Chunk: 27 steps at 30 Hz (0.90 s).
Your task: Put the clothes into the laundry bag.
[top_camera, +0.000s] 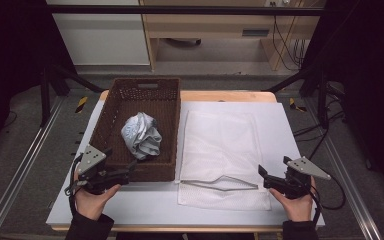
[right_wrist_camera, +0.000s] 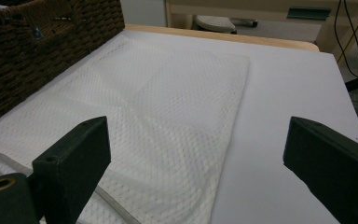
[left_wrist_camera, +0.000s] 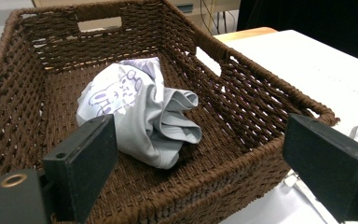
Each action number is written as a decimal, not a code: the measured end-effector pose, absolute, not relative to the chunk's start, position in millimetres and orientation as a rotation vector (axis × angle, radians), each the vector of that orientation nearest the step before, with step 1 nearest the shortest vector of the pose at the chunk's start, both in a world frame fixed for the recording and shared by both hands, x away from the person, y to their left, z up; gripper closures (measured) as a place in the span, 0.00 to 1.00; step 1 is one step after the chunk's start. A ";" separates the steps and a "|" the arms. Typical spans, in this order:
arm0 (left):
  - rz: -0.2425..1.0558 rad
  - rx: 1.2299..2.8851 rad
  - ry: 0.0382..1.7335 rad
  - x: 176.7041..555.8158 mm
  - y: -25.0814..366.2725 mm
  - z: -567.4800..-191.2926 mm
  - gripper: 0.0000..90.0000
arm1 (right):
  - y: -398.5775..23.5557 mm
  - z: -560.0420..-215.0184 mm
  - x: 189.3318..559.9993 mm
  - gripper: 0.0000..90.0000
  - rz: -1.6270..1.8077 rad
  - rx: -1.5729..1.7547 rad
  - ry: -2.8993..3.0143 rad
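Note:
A brown wicker basket stands on the left half of the table, with a crumpled grey-white garment inside it. To its right a white mesh bag lies flat, its zipper opening at the near end. My left gripper is open at the basket's near wall. In the left gripper view the left gripper faces the garment over the basket rim. My right gripper is open beside the bag's near right corner. In the right gripper view the right gripper hangs over the bag, holding nothing.
A white sheet covers the table, with bare room right of the bag. The wooden table edge runs along the back. Behind it stand wooden furniture and hanging cables. Metal frame rails run down both sides.

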<state>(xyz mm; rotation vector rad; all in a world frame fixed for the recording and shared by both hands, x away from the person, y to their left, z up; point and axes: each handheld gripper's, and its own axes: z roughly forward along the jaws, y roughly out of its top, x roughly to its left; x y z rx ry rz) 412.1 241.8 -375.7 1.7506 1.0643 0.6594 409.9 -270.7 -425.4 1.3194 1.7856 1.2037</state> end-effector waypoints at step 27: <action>0.712 1.761 1.057 466.7 220.6 -341.0 0.13 | -263.9 -419.5 410.1 0.08 1.193 1.310 1.786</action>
